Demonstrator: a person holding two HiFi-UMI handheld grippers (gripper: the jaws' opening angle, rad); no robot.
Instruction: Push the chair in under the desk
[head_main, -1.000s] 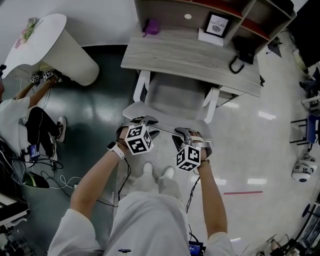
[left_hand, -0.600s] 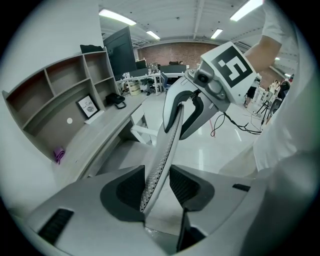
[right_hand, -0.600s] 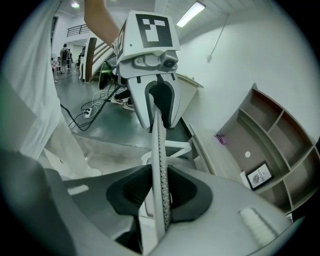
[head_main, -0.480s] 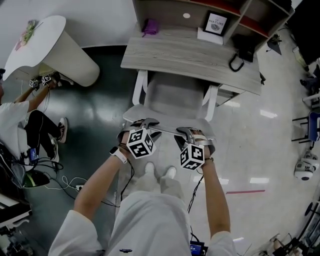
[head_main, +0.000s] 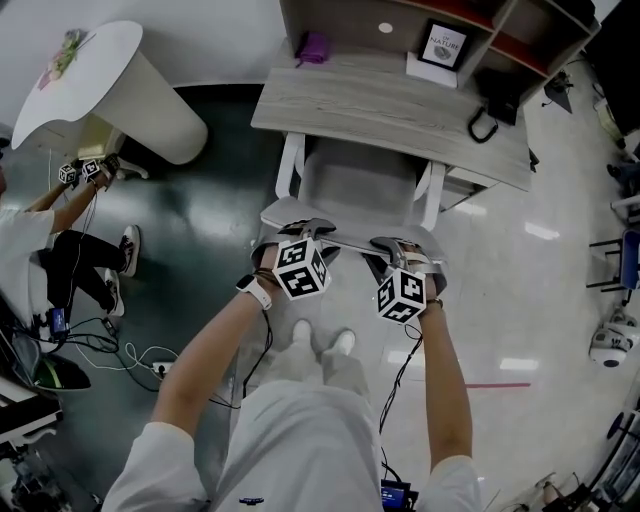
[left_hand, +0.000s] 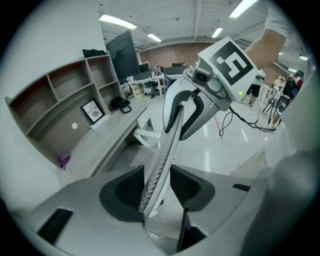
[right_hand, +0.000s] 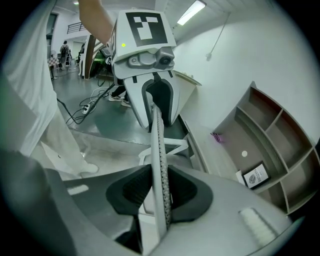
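A white chair (head_main: 355, 185) with a mesh backrest stands in front of the grey wooden desk (head_main: 400, 105), its seat partly under the desk top. Both grippers hold the top rim of the backrest from behind. My left gripper (head_main: 300, 232) has the rim (left_hand: 167, 145) between its pads (left_hand: 131, 187). Its jaws have just been opening a little, and the rim still sits against the pads. My right gripper (head_main: 395, 245) is clamped on the same rim (right_hand: 157, 145), further right. In each gripper view the other gripper shows along the rim.
On the desk stands a shelf unit with a framed picture (head_main: 443, 45), a purple object (head_main: 313, 45) and a black item (head_main: 490, 110). A white round table (head_main: 110, 90) and a seated person (head_main: 40, 250) are at the left. Cables (head_main: 110, 350) lie on the floor.
Both grippers and the backrest rim have shifted slightly toward the desk. Both grippers stay on the rim.
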